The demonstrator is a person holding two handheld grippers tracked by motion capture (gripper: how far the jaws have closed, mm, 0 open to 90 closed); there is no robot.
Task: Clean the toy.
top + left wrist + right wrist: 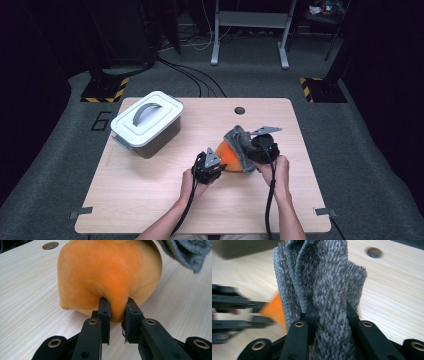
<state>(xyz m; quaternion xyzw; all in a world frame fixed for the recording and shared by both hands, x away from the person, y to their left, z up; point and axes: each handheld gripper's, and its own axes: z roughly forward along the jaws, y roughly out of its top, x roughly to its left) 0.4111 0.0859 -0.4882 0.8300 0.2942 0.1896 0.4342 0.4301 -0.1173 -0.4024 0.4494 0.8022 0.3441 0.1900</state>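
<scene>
Orange cushion [110, 277] sits pinched in the left claw [116, 308] while the right claw [329, 312] grips the grey towel [322, 277] draped on it, wiping seemingly midway.

1. The orange plush cushion [110, 277] is a rounded, velvety lump resting on the pale wooden worktop [150, 200], right of its middle. A fold of its fabric at the near lower edge is pinched up into a ridge between the jaws of the left claw [116, 312].
2. The grey towel [324, 285] is fluffy, with a stitched hem, bunched into upright folds. It drapes over the cushion's right side and is clamped between the jaws of the right claw [329, 312].
</scene>
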